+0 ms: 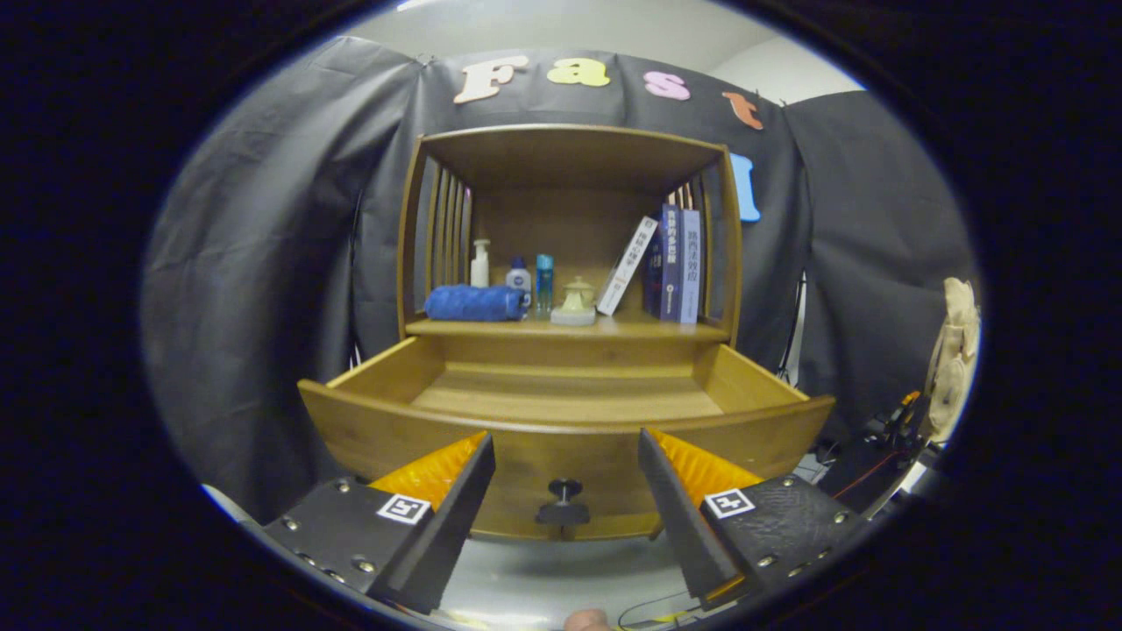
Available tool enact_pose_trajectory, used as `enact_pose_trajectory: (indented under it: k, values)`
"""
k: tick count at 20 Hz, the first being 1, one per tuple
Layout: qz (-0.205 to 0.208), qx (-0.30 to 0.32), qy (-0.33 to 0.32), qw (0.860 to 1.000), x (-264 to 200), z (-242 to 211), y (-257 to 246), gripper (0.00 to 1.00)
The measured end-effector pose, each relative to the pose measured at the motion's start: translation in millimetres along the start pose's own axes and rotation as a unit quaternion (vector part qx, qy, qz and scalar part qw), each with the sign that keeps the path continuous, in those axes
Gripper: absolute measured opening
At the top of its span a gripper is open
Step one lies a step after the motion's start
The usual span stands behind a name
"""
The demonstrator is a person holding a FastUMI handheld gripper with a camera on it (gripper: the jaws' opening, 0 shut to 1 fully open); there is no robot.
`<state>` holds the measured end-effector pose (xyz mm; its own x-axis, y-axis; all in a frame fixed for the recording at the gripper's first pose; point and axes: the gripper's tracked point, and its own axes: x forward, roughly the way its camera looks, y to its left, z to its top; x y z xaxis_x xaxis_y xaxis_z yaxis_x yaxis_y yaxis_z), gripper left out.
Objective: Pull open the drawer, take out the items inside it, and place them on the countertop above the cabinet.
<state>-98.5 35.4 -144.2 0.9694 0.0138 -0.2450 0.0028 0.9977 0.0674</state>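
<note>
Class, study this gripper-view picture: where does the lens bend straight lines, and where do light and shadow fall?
In the gripper view, fisheye distortion bows the drawer front into a curve and leans the cabinet sides inward. Light falls on the countertop; the cabinet's ceiling is in shadow. The gripper, jaws open, frames the sharp drawer knob.

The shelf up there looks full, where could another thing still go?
On the countertop the bare strip runs along its front edge, ahead of the teapot. It is crowded behind, from the blue towel roll and bottles to the books. The pulled-out drawer shows bare wood. The gripper is open.
</note>
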Motion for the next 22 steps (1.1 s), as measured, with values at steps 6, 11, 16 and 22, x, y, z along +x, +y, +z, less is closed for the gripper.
enact_pose_trajectory:
  k: [6, 11, 16, 22]
  values:
    - [-0.005, 0.020, 0.032, 0.999, 35, -30, -2, 0.98]
    - [-0.008, 0.015, 0.010, 1.000, 48, -28, -8, 0.99]
    - [-0.004, 0.024, 0.005, 1.000, 76, -20, -6, 0.99]
    - [-0.002, 0.012, 0.013, 1.000, 157, -4, -2, 0.99]
